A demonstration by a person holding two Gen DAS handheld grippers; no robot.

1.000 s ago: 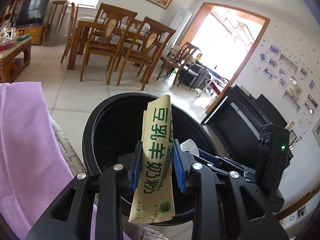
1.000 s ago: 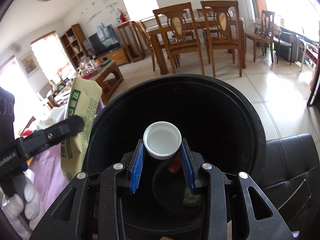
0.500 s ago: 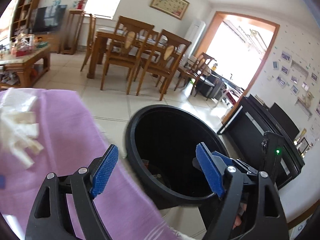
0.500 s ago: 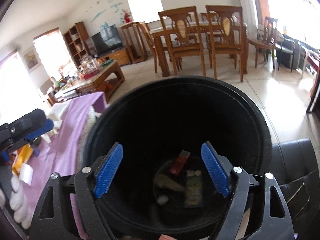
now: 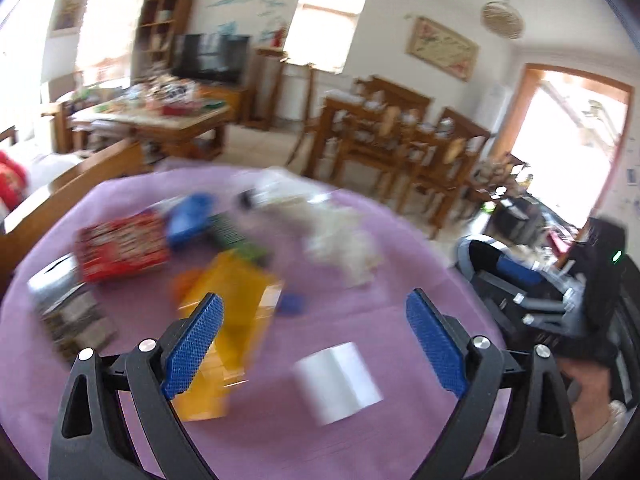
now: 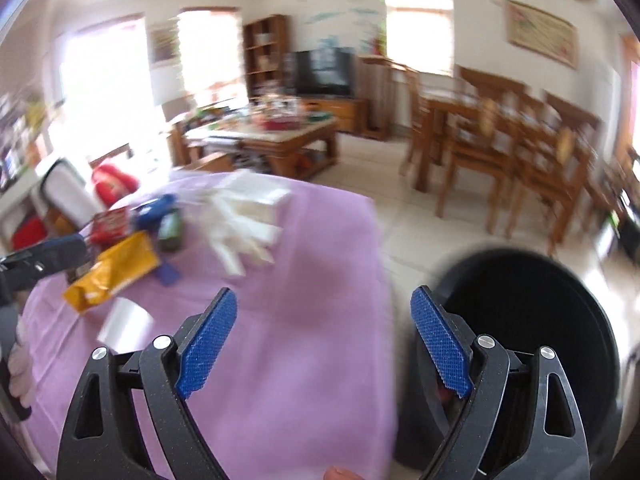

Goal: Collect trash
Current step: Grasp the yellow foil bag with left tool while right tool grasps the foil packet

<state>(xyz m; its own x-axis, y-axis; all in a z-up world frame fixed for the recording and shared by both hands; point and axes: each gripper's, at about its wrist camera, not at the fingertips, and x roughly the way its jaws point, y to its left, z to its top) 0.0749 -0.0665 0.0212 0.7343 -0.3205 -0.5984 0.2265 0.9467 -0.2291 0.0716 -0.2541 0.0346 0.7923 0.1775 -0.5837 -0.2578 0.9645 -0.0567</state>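
My left gripper [image 5: 314, 330] hangs over the purple cloth [image 5: 360, 312], its jaws still opening and empty. Below it lie an orange packet [image 5: 236, 312], a white roll [image 5: 338, 384], a red packet [image 5: 120, 248], a blue item [image 5: 188, 216] and crumpled white paper [image 5: 340, 236]. My right gripper [image 6: 324, 338] is also opening with nothing between its pads, above the purple cloth [image 6: 280, 320] beside the black trash bin [image 6: 532, 320]. The same orange packet [image 6: 112, 272], white roll [image 6: 124, 320] and white paper [image 6: 244, 216] lie to its left. Both views are blurred.
A wooden coffee table [image 6: 276, 136] crowded with things, a dining table with chairs [image 6: 500, 128] and a TV [image 6: 324, 72] stand behind on the tiled floor. A silver-grey box [image 5: 64, 300] sits at the cloth's left edge. The other gripper [image 5: 536, 292] shows at the right.
Both grippers let go of the milk-powder sachet and the white cap over the bin, opened wide, and swung left from the bin toward the trash on the purple cloth.
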